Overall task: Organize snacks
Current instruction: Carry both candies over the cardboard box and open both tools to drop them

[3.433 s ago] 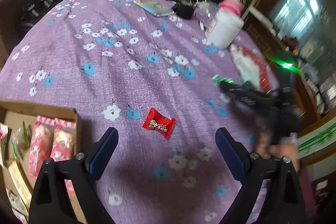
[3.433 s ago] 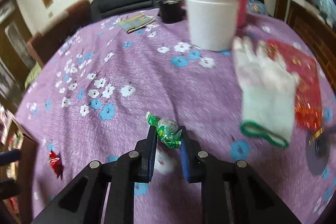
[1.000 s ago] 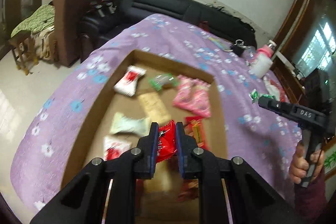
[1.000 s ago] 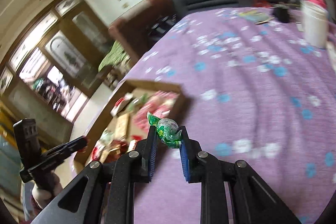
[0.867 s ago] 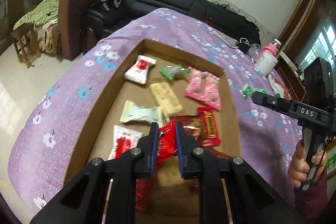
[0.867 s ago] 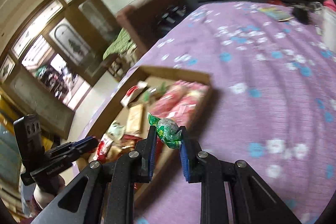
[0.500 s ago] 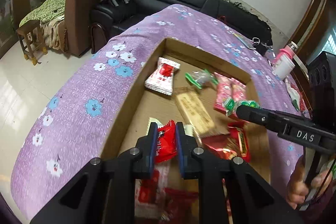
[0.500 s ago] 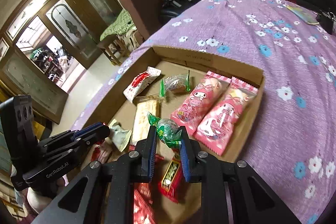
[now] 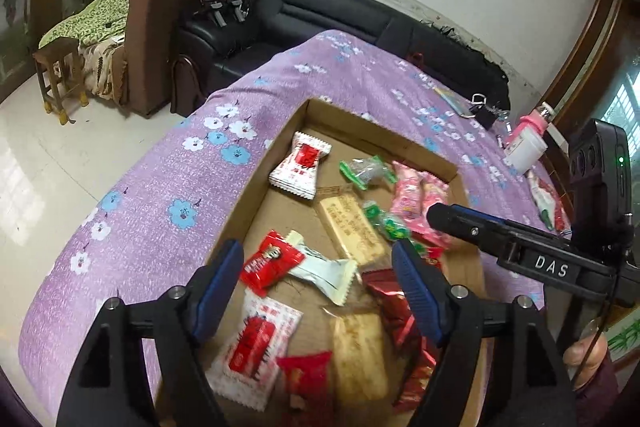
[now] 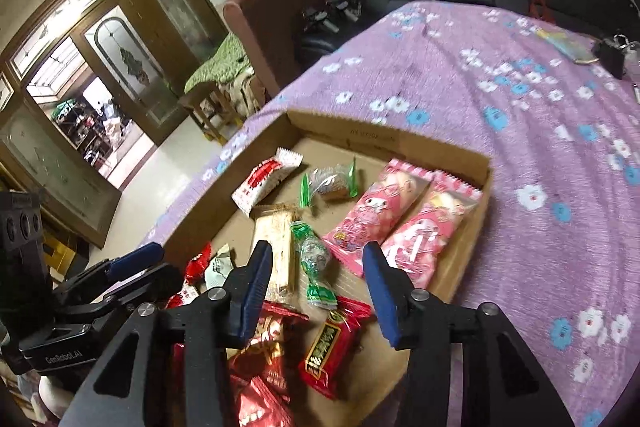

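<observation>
Left wrist: box near edge hidden

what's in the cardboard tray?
Cardboard tray holds two pink packets, green-wrapped candy, biscuit bar, red and white packets. Both tongs hide some of the near end.

Black gripper frames w/ blue pads, silver screws, "DAS" label.

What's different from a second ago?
Both tools let go. The left tool, jaws opening, dropped the red candy into the cardboard tray; the right tool, also opening, released the green-wrapped candy there. The other snacks stayed put.
</observation>
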